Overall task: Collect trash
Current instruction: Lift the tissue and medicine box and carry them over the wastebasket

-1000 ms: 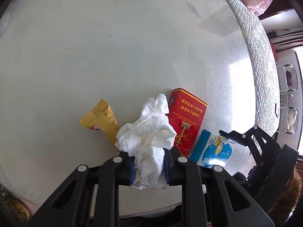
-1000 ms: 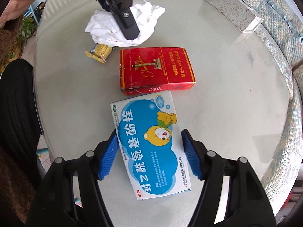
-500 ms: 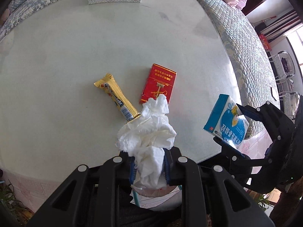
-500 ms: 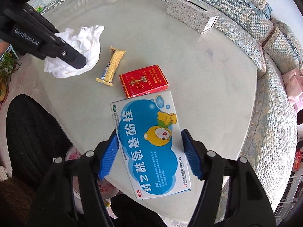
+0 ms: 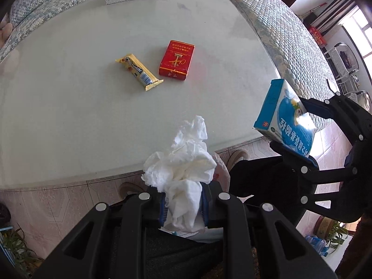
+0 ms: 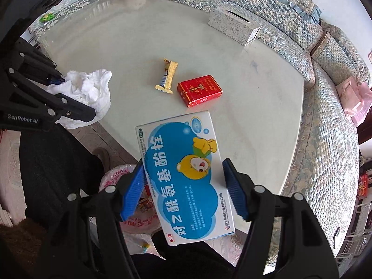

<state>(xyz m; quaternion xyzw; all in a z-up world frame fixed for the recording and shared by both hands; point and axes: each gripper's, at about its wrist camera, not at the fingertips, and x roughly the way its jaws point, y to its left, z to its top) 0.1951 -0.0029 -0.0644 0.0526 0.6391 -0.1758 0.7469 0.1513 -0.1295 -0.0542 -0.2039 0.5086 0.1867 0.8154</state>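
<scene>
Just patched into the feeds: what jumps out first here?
The blue-and-white cartoon-bear medicine box fills the right wrist view, clamped in the right gripper beyond the table's near edge. The left gripper pinches a crumpled white tissue wad. On the pale round glass table lie a red cigarette pack and a yellow snack wrapper.

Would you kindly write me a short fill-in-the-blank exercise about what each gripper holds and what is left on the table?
1. The left gripper is shut on a crumpled white ____.
2. The right gripper holds a blue and white ____.
3. On the table, beside the yellow snack wrapper, lies a ____ cigarette pack.

Missing words: tissue; box; red
</scene>
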